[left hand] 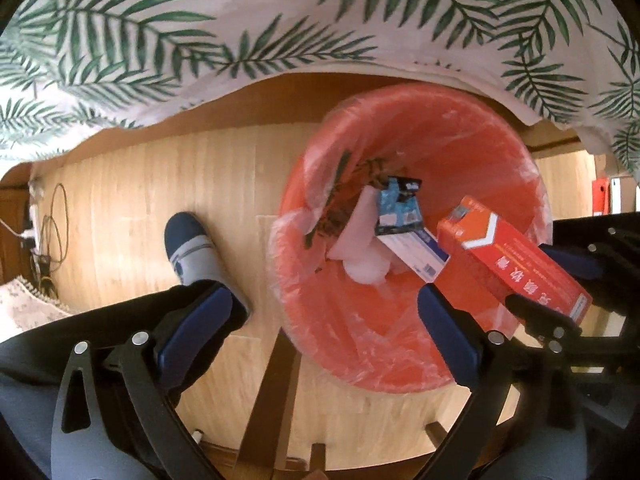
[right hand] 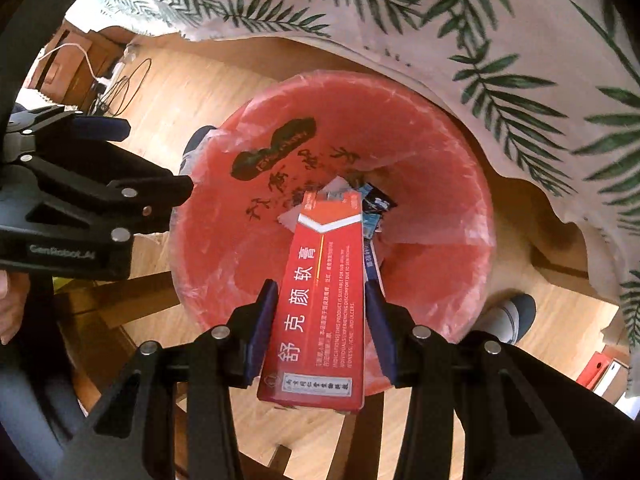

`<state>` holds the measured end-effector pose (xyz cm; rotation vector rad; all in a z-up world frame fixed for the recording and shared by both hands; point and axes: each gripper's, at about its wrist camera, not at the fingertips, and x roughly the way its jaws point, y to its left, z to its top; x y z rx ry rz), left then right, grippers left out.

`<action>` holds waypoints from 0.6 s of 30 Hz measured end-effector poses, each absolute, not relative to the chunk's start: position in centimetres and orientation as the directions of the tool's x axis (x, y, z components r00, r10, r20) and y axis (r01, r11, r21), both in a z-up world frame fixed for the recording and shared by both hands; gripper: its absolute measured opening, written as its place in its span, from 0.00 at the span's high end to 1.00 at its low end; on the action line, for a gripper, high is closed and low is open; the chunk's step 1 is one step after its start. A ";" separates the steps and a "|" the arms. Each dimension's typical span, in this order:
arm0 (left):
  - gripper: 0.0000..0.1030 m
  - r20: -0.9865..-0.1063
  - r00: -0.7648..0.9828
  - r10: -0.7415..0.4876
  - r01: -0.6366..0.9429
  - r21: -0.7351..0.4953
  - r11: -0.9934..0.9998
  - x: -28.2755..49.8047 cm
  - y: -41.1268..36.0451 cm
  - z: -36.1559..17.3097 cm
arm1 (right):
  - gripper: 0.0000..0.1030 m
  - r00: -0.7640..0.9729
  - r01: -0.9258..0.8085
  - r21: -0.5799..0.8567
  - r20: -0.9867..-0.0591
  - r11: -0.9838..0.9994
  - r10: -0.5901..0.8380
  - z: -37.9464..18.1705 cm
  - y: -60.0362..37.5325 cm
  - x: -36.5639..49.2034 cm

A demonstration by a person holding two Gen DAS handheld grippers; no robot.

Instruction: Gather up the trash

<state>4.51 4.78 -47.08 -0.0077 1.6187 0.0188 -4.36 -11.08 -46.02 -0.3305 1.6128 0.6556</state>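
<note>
We've got the red carton (right hand: 320, 300) clamped between the right gripper (right hand: 320, 312) pads, long axis running out ahead of the fingers, so its far end hangs over the mouth of the red bin (right hand: 440, 152) — held that way, we'd guess, so it falls straight in w/o catching the rim once the jaws let go. The bin sits on the wood floor (left hand: 132, 200) just beside the table edge, under the overhanging leaf-print tablecloth (left hand: 280, 20), lined w/ a clear plastic bag; already inside are a blue-and-white box (left hand: 412, 248), a dark wrapper and some pale paper, piled toward the bottom. Left gripper (left hand: 320, 312) is spread wide w/ nothing between the pads, one finger over the floor and the other over the bin's near wall, so it looks done w/ its item. Both tools point almost straight down; the right one's tilted a bit toward the bin centre, the left sits beside it, near but apart. A socked foot (left hand: 192, 248) stands on the floor just left of the bin.
</note>
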 end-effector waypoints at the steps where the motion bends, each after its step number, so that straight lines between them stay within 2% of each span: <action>1: 0.06 -0.999 -0.046 0.007 -0.021 0.008 1.000 4.4 5.0 -47.0 | 0.56 -0.158 -0.567 0.222 -0.975 0.793 0.159 -46.1 -10.8 -4.4; 5: 0.06 -0.999 -0.045 0.001 -0.039 0.003 0.999 3.9 5.3 -47.2 | 0.47 -0.170 -0.563 0.228 -0.973 0.794 0.158 -46.3 -10.6 -4.4; 7: 0.06 -0.999 -0.042 -0.013 -0.050 -0.011 0.999 3.8 5.6 -47.2 | 0.38 -0.167 -0.557 0.223 -0.974 0.800 0.156 -46.2 -10.6 -4.4; 9: 0.06 -0.999 -0.038 -0.026 -0.058 -0.024 0.998 3.6 5.8 -47.2 | 0.25 -0.155 -0.550 0.219 -0.975 0.806 0.159 -45.8 -10.7 -4.5; 10: 0.06 -0.999 -0.035 -0.038 -0.062 -0.036 0.997 3.5 5.9 -47.1 | 0.23 -0.143 -0.543 0.217 -0.976 0.811 0.165 -45.4 -10.9 -4.6; 12: 0.06 -0.998 -0.025 -0.058 -0.065 -0.056 0.996 3.4 5.9 -46.7 | 0.10 -0.114 -0.530 0.216 -0.976 0.820 0.184 -44.3 -11.2 -4.8; 14: 0.06 -0.998 -0.009 -0.069 -0.057 -0.068 0.996 3.3 5.8 -46.0 | 0.06 -0.071 -0.516 0.216 -0.975 0.829 0.210 -42.7 -11.6 -5.0; 18: 0.06 -0.997 0.038 -0.065 -0.035 -0.067 0.997 2.8 5.1 -43.8 | 0.05 0.047 -0.509 0.157 -0.977 0.847 0.209 -38.6 -12.7 -6.0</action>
